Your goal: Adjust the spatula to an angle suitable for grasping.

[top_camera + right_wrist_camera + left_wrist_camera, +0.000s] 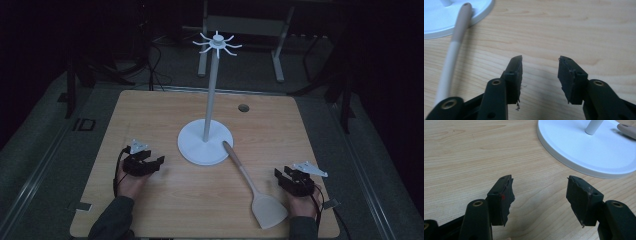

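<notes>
A white hook stand (205, 141) with a round base, a tall pole and a ring of hooks on top stands at the middle of the wooden table (150, 115). A pale spatula (252, 187) lies to its right, handle tip resting on the base, blade near the front edge. My left gripper (156, 162) rests on the table left of the base, open and empty; its view shows bare wood between the jaws (540, 195) and the base (586, 152) ahead. My right gripper (280, 176) sits just right of the spatula blade, open and empty (540, 72), with the spatula handle (454, 47) to its left.
A small round hole (243, 107) is set in the table at the back right. Dark floor, cables and the legs of another frame (277, 45) lie beyond the far edge.
</notes>
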